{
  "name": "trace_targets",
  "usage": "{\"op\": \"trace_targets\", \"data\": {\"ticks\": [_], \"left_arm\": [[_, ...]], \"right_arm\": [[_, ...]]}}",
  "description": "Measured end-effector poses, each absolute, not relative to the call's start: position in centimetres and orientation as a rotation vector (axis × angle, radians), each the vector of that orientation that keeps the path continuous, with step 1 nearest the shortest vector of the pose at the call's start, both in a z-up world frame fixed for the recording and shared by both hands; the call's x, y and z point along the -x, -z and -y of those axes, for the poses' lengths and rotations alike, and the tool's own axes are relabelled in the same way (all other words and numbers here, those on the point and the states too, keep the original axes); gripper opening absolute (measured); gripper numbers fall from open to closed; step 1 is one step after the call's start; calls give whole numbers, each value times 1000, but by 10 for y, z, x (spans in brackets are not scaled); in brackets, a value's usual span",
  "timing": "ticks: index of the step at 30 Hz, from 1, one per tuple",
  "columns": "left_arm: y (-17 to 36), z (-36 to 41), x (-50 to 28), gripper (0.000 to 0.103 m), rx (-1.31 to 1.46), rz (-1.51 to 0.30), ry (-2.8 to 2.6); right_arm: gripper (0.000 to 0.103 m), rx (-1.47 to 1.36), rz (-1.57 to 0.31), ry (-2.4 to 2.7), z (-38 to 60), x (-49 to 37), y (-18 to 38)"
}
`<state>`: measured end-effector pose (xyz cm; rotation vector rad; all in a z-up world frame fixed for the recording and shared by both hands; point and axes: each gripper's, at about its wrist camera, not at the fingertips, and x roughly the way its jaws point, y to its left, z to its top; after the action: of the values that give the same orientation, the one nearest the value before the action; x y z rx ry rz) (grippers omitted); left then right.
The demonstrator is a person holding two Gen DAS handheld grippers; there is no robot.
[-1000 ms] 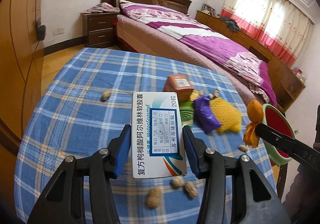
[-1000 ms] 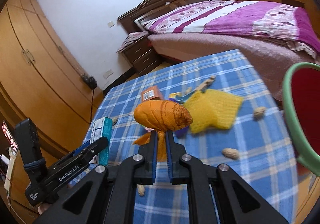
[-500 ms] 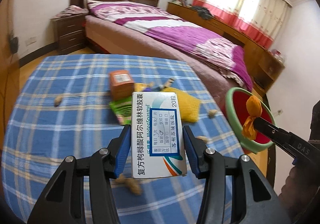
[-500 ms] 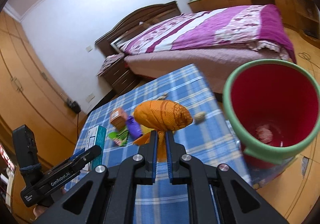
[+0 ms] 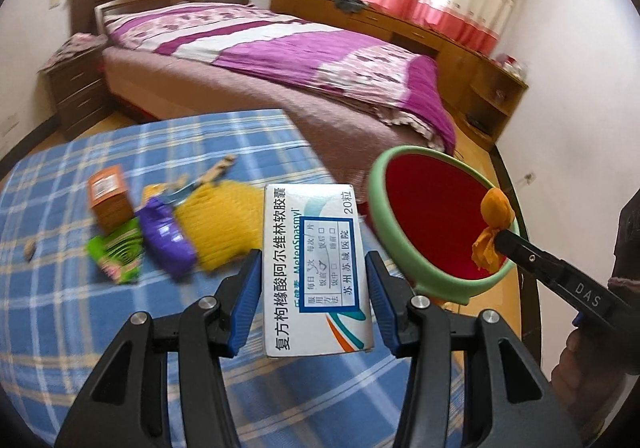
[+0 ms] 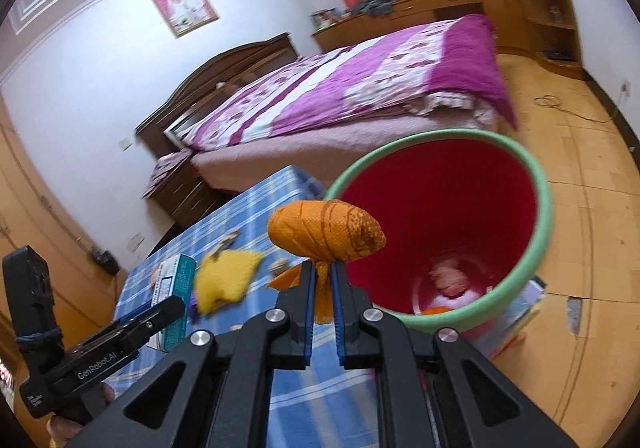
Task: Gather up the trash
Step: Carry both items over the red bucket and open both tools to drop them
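Observation:
My left gripper (image 5: 314, 272) is shut on a white medicine box (image 5: 316, 268) and holds it above the blue checked tablecloth (image 5: 60, 320). My right gripper (image 6: 325, 276) is shut on the knotted neck of an orange bag (image 6: 326, 230), held over the near rim of the red bin with a green rim (image 6: 546, 207). The bag also shows in the left wrist view (image 5: 494, 221) over the bin (image 5: 384, 207). Some trash lies at the bin's bottom (image 6: 448, 280).
On the table lie an orange box (image 5: 109, 195), a green wrapper (image 5: 118, 254), a purple wrapper (image 5: 166, 236), a yellow mesh cloth (image 5: 226, 224) and a peanut (image 5: 30, 250). A bed (image 5: 280, 59) stands behind the table. Wooden floor lies right of the bin.
Both grippers swung right, from over the table toward the bin. The orange bag went from above the table to over the bin's rim. The medicine box stays gripped.

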<state>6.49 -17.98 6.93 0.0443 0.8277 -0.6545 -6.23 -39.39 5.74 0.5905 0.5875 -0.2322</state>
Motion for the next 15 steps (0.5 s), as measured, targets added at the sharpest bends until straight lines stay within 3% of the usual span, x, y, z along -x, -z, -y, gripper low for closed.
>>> {"op": "trace_targets", "data": {"ticks": [15], "left_arm": [[-53, 295, -67, 52, -183, -832, 821]], "right_arm": [[11, -670, -598, 354, 462, 81, -23]]}}
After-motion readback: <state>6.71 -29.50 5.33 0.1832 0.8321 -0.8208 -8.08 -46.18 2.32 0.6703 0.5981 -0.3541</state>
